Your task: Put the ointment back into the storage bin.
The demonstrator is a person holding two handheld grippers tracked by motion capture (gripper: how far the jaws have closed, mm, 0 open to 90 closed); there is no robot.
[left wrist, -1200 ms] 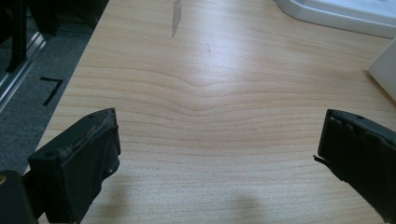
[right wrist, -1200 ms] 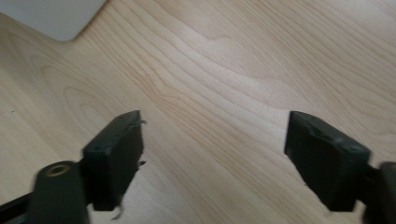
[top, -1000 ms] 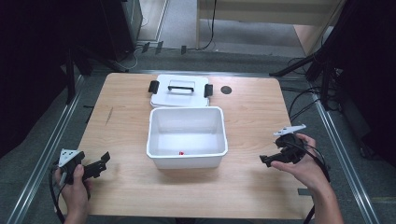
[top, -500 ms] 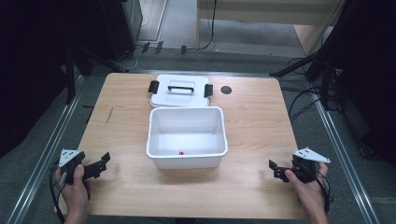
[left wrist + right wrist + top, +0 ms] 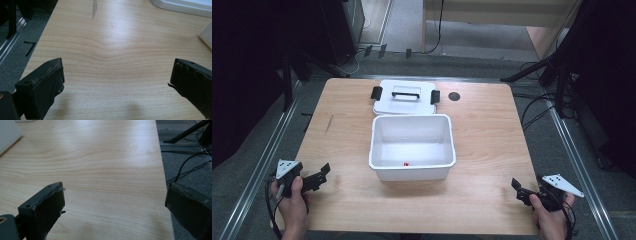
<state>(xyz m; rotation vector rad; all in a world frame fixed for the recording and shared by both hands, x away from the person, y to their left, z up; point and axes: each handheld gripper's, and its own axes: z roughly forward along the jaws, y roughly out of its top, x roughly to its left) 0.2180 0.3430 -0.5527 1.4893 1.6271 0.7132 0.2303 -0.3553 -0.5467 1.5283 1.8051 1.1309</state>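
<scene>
A white plastic bin [image 5: 412,145] stands open at the middle of the wooden table [image 5: 492,135], with a small red object [image 5: 406,163] on its floor. Its white lid [image 5: 404,97], with a black handle and black side clips, lies flat just behind it. My left gripper [image 5: 323,172] rests at the table's front left corner, open and empty; its jaws stand wide apart in the left gripper view [image 5: 116,82]. My right gripper [image 5: 518,189] sits at the front right corner, also open and empty, seen over bare wood in the right gripper view [image 5: 113,202].
A dark round hole [image 5: 454,96] marks the table's back right. Metal rails [image 5: 259,170] run along both sides, and cables [image 5: 537,107] lie on the grey floor to the right. A corner of the bin [image 5: 206,33] shows at the right in the left gripper view.
My right gripper has pulled back toward the front right corner of the table and lowered. The left gripper has stayed put.
</scene>
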